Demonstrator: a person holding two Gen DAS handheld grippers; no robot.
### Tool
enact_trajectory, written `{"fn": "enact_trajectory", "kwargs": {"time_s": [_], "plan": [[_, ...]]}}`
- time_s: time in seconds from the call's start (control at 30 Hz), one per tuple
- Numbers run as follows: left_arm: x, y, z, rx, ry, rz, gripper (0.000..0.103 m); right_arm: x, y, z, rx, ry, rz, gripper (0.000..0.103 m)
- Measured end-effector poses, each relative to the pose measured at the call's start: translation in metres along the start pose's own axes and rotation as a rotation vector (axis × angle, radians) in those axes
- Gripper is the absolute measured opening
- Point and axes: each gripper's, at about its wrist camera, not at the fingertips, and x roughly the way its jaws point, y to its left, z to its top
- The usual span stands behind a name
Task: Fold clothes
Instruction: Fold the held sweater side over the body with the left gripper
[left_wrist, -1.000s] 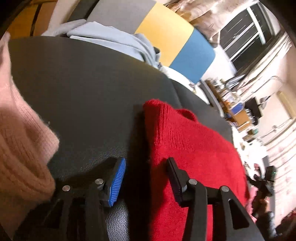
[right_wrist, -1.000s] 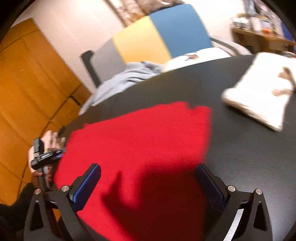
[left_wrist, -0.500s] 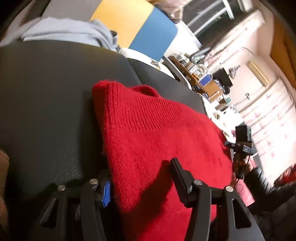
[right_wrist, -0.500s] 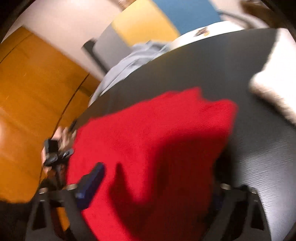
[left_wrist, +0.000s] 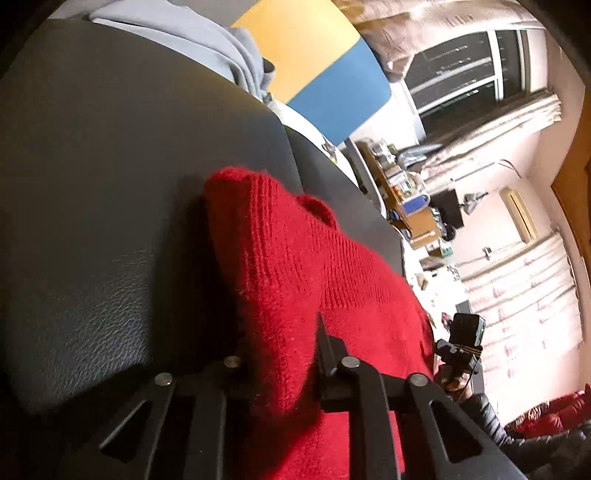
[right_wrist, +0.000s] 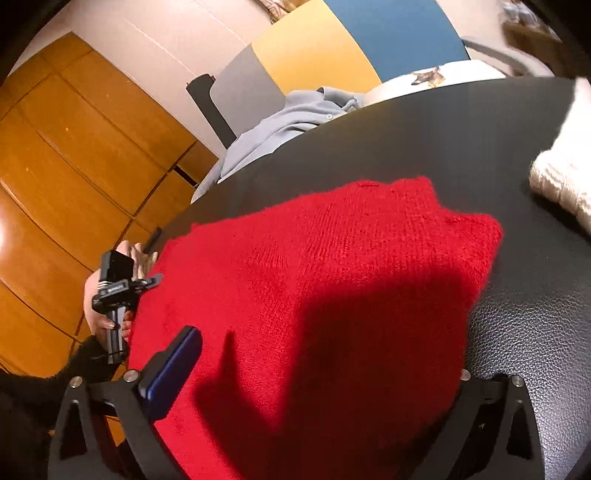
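Your red sweater (right_wrist: 332, 295) lies partly folded on the black table (right_wrist: 517, 332), its near edge toward you and a corner lifted at the far left.

Left tongs (left_wrist: 280, 354): the jaws are closing on the sweater's left edge, with a thick bunch of knit between them. The pads appear to press the cloth, so I judge the grip as taken or very nearly so. Check that you have caught every layer of the fold, not only the top one; the inner pad is buried in the fabric and cannot be seen.

Right tongs (right_wrist: 321, 369): the jaws are opening and stand wide, straddling the sweater's near right side. The blue pad (right_wrist: 173, 365) sits above the cloth and nothing is pinched. The other finger is hidden behind the sweater's edge.

For the step in hand, bring the right tongs down to the near right edge and close on the same layers as the left, so both corners rise level. Keep clear of the white garment (right_wrist: 561, 173) at the right and the grey garment (right_wrist: 288, 122) at the far rim.
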Motion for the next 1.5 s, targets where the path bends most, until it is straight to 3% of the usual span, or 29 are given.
{"fn": "enact_trajectory", "kwargs": {"time_s": [0.1,0.3,0.37,0.47,0.57,0.63,0.7,0.73,0.87,1.1,1.27,1.5], "plan": [[-0.025,-0.006,0.006,-0.007,-0.083,-0.023,0.014,0.006,0.007,0.004,-0.013,0.028,-0.052,0.103],[-0.074,-0.015,0.030,0.010,-0.182,0.050,0.013,0.022,0.029,0.006,-0.054,0.054,-0.226,0.103],[-0.088,-0.020,0.036,0.022,-0.203,0.081,0.013,0.022,0.029,0.009,-0.016,0.053,-0.188,0.103],[-0.100,-0.027,0.042,0.037,-0.202,0.140,0.013,0.029,0.038,0.007,0.016,0.052,-0.035,0.100],[-0.107,-0.032,0.043,0.051,-0.181,0.187,0.013,0.042,0.059,-0.002,-0.089,0.036,-0.100,0.099],[-0.112,-0.036,0.040,0.046,-0.178,0.191,0.013,0.043,0.060,-0.002,-0.099,0.021,-0.145,0.083],[-0.115,-0.039,0.038,0.041,-0.180,0.187,0.013,0.041,0.055,-0.001,-0.081,0.012,-0.172,0.034],[-0.115,-0.042,0.037,0.041,-0.183,0.177,0.013,0.039,0.048,0.000,-0.048,0.012,-0.161,0.029],[-0.113,-0.061,0.033,0.024,-0.202,0.103,0.013,0.041,0.050,-0.002,-0.077,0.013,-0.176,0.028],[-0.078,-0.127,0.027,0.025,-0.201,-0.053,0.012,0.038,0.048,-0.012,-0.072,-0.021,-0.156,0.028],[-0.016,-0.171,0.017,-0.003,-0.133,-0.085,0.012,0.036,0.038,-0.017,-0.034,-0.065,-0.100,0.027],[0.084,-0.199,0.006,-0.092,-0.052,-0.077,0.012,0.030,0.030,-0.024,-0.002,-0.097,-0.044,0.026]]}}
